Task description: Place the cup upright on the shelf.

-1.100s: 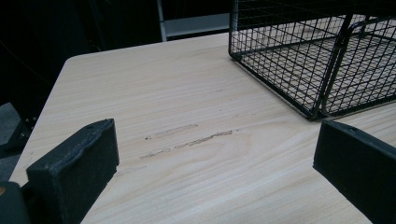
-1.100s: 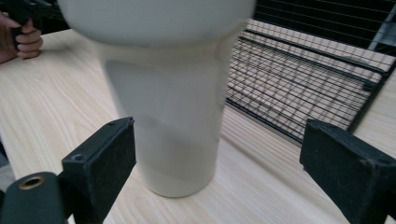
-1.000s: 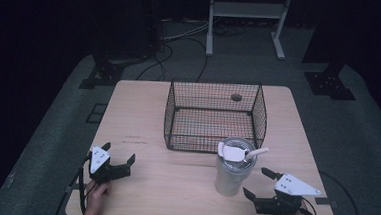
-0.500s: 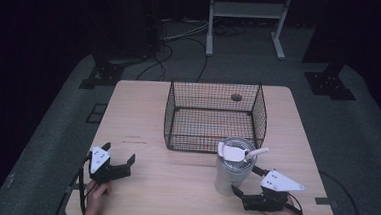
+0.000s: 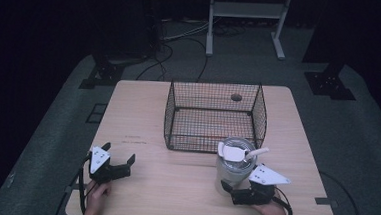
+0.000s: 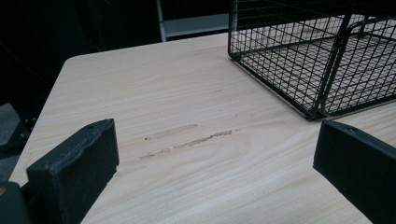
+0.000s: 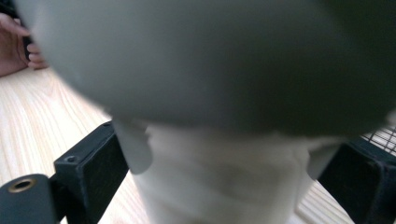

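A pale translucent plastic tumbler (image 5: 234, 165) stands upright on the light wooden tabletop (image 5: 183, 187), its long axis vertical and its mouth facing up, just in front of the black wire-mesh basket (image 5: 215, 116) near the basket's right front corner. A white scoop-like utensil (image 5: 241, 153) lies across the tumbler's rim, its handle pointing to the right and slightly away from the person.

The right gripper (image 5: 231, 190), held low at the near right edge, points left toward the tumbler's base. In the right gripper view its jaws stand spread on either side of the tumbler's lower body (image 7: 219, 182), the left one against the wall; whether the right one touches cannot be told.

The left gripper (image 5: 120, 158) rests near the front left corner of the tabletop, well apart from the tumbler, its jaws spread wide with bare wood between them and the basket's corner (image 6: 322, 56) beyond.

Since a second ago the right gripper has slid left, from clear of the tumbler to around its base. The left gripper, tumbler and basket have stayed put.
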Available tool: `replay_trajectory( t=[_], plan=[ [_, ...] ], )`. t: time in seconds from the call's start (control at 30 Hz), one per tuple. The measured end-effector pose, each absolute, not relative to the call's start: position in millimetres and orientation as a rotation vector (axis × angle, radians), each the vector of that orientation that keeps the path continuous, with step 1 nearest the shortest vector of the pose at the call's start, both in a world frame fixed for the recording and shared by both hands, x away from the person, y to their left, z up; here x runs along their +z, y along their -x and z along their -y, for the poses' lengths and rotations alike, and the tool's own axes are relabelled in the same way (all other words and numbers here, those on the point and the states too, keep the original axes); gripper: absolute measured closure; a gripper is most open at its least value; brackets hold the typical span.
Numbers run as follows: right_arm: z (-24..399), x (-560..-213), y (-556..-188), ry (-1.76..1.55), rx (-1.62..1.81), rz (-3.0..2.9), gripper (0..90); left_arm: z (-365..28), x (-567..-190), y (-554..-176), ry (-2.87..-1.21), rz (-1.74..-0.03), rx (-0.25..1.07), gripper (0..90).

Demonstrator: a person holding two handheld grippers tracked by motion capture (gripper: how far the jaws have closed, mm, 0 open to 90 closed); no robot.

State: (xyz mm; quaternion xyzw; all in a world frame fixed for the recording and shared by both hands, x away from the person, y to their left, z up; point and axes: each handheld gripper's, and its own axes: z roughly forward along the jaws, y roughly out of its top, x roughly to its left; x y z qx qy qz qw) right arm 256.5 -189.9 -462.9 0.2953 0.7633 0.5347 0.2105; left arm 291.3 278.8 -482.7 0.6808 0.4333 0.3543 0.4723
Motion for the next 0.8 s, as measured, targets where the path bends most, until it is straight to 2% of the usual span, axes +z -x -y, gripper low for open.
replay_trajectory(
  t=[0.8],
  plan=[
    [185.1,-464.4,-260.4,-0.787,1.528,-2.072,8.7,-279.1,-482.6,-291.4,-1.665,-1.061,0.866,0.0]
  ],
)
